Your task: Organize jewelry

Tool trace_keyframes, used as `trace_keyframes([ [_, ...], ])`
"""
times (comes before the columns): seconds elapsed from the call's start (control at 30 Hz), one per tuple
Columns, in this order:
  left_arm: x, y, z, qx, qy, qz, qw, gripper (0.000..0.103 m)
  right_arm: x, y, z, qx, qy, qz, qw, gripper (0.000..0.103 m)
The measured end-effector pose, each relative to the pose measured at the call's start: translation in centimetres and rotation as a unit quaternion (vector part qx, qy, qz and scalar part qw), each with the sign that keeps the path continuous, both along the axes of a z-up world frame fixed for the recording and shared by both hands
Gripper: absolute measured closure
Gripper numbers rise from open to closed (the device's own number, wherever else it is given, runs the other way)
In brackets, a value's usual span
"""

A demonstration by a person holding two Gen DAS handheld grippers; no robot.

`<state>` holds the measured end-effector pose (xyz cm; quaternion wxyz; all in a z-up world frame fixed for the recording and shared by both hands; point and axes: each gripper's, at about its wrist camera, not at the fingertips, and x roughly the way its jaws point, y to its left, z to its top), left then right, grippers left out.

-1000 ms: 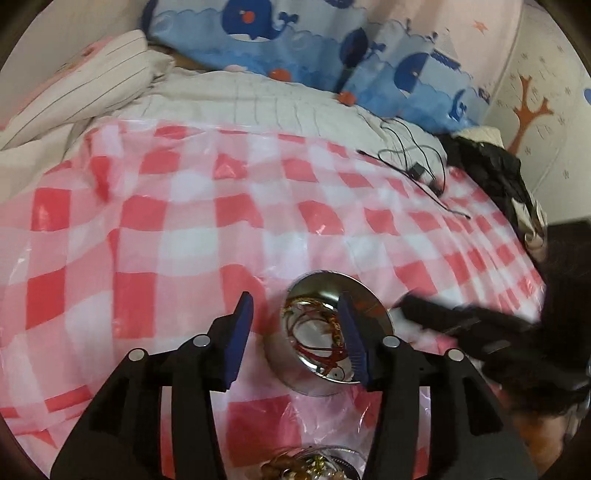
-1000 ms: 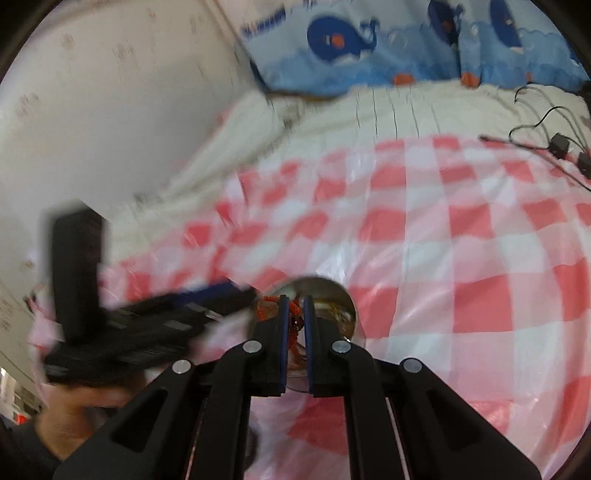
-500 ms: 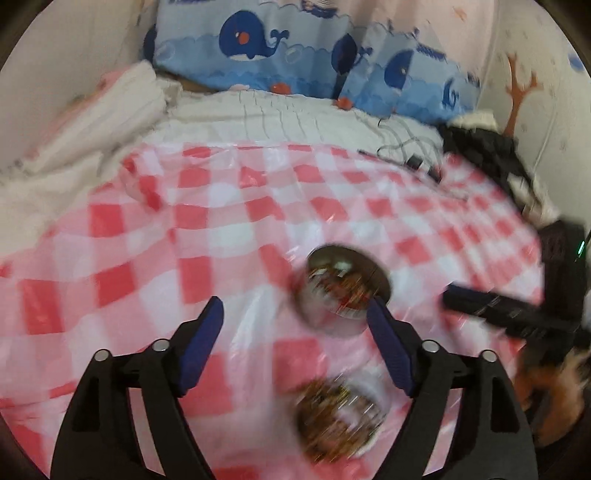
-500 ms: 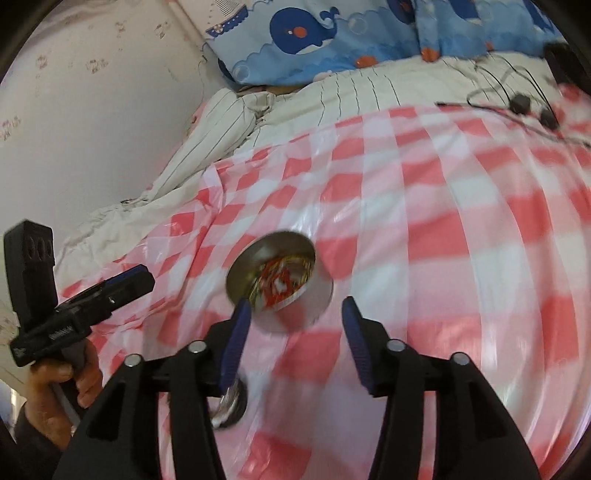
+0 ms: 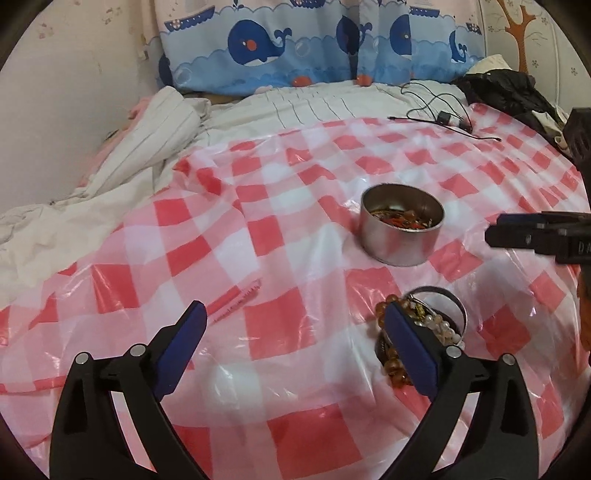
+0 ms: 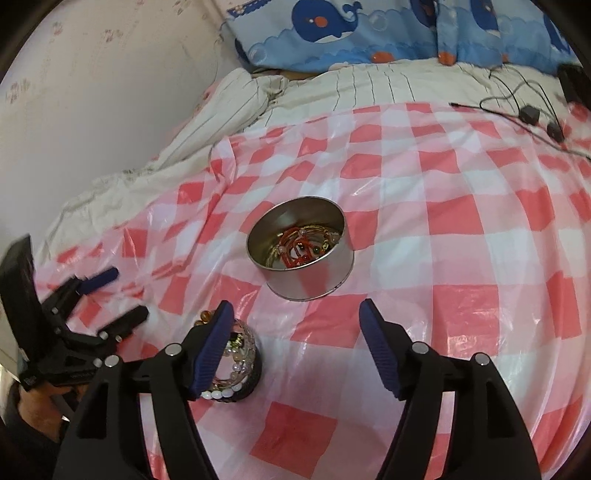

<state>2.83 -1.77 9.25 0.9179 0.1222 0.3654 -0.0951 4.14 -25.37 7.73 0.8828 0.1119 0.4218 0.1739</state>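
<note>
Jewelry fills two containers on a red-and-white checked plastic sheet spread over a bed. Going left to right in our right wrist view, we first see the left gripper held by a hand at the edge, its jaws opening with nothing between them. Next comes one small dark pot heaped with pearl and amber bead bracelets, partly behind our own left finger. Beyond it stands one round silver tin holding red cord and gold pieces. The right gripper has its jaws opening too, empty, hovering just short of the tin. Far right, black cables lie on the striped bedding. One whale-print pillow sits at the head. In the left wrist view we make out faint print on the sheet's folded edge, too small to read, and the letters "DA" on the right gripper's body.
</note>
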Motion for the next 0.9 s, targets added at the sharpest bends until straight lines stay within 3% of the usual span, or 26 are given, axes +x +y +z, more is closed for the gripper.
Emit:
trace_keyframes([
  [0.33,-0.2,-1.0,0.7,0.011,-0.020,0.000,0.9997,0.008,-0.1,0.6,-0.2,-0.015,0.003,0.011,1.000,0.029],
  [0.53,-0.1,-1.4,0.5,0.019,-0.019,0.002,0.9996,0.008,-0.1,0.9,-0.5,-0.023,0.007,0.014,1.000,0.026],
  [0.7,0.3,-0.9,0.1,-0.009,0.000,-0.002,1.0000,0.008,0.0,1.0,-0.6,-0.027,0.009,0.014,0.999,0.025],
  [0.9,0.5,-0.8,-0.3,0.000,0.000,0.004,1.0000,0.008,0.0,1.0,-0.7,-0.029,0.010,0.014,0.999,0.023],
])
